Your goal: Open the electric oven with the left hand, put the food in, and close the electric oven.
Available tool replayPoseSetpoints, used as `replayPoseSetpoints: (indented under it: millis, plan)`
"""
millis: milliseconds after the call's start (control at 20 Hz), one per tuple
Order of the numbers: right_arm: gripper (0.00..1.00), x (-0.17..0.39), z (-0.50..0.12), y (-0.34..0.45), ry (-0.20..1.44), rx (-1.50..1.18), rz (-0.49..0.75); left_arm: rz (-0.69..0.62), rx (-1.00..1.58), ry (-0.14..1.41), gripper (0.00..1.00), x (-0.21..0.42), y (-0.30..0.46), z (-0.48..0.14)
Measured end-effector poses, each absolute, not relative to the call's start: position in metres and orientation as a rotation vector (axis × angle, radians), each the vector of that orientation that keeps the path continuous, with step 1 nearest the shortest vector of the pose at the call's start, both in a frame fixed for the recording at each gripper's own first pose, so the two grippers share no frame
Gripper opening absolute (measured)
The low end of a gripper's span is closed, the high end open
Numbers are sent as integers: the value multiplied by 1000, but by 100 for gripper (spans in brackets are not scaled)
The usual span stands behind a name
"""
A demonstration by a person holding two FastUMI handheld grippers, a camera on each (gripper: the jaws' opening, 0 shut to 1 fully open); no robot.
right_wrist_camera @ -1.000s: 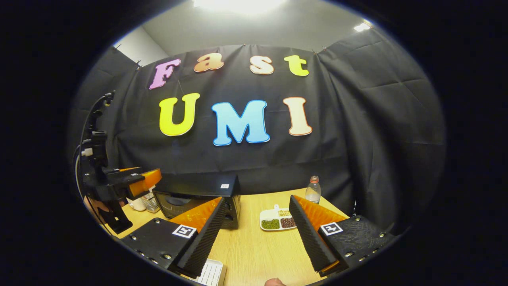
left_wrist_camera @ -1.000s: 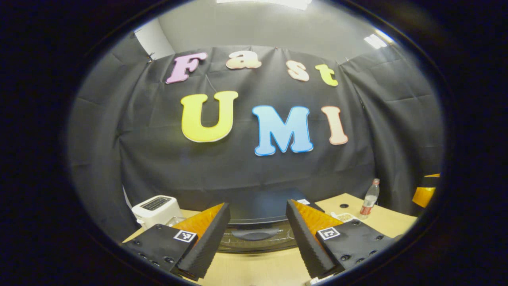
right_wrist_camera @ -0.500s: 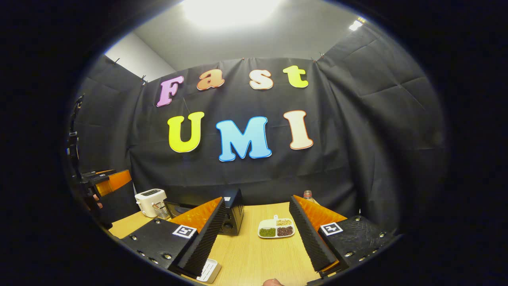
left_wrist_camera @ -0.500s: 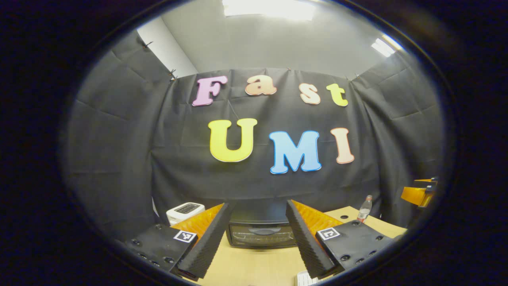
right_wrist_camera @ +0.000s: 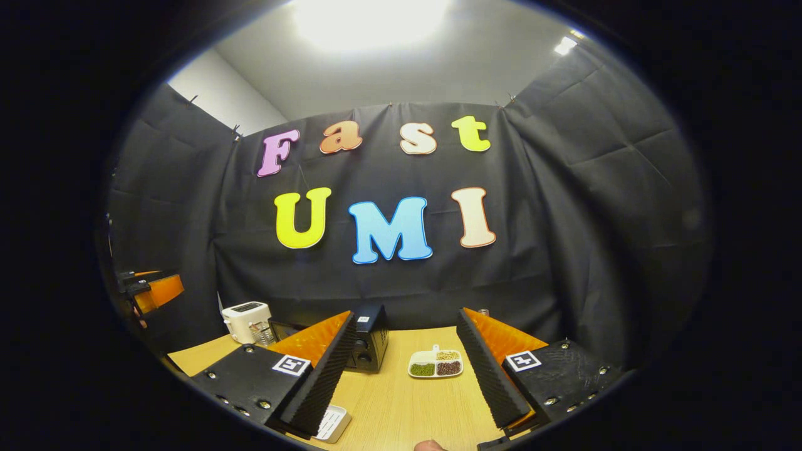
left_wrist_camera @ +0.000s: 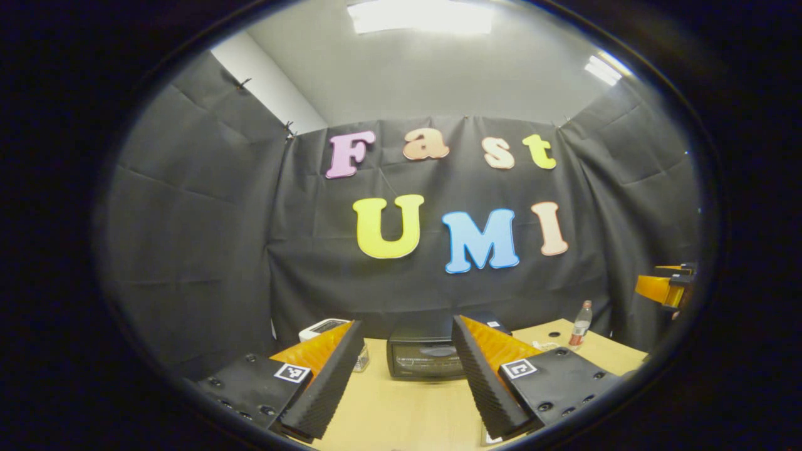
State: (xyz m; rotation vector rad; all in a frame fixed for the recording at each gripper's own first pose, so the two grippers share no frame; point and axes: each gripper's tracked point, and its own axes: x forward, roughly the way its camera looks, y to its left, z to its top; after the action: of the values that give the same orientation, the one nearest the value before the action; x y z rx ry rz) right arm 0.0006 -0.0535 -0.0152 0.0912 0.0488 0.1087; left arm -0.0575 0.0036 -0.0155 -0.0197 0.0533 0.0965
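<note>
The boxy black electric oven (left_wrist_camera: 426, 358) is sitting door closed at the back of the pale wood-grain surface (left_wrist_camera: 407, 413). The left gripper (left_wrist_camera: 401, 376) and right gripper (right_wrist_camera: 404, 376) are hovering with ridged jaws spread wide, gripping nothing. A white divided dish (right_wrist_camera: 436, 364) of grainy food is lying just right of the oven.

Both tools, left tool (left_wrist_camera: 401, 382) and right tool (right_wrist_camera: 404, 376), have drawn back from the oven (left_wrist_camera: 426, 359).
</note>
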Motion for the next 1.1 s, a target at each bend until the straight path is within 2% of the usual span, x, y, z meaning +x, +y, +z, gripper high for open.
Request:
replayPoseSetpoints:
  millis: [50, 100, 200, 350, 800, 1050, 1100]
  plan:
    - [98, -4, -15, -49, 50, 90, 109, 93, -22, 58, 99, -61, 7, -16]
    - [98, -9, -13, -45, 50, 90, 108, 88, -28, 62, 90, -64, 8, -17]
    - [98, -18, -11, -41, 43, 92, 90, 85, -46, 53, 100, -70, 13, -15]
    - [98, -25, -5, -25, 21, 78, 99, 81, -41, 43, 95, -75, 20, -14]
    - [98, -31, -7, -12, 33, 80, 102, 91, -16, 20, 99, -80, 40, -10]
    - [98, -32, -7, -9, 42, 76, 115, 95, -19, 23, 90, -78, 44, -15]
    - [98, -32, -6, -7, 40, 77, 116, 91, -18, 24, 92, -77, 44, -15]
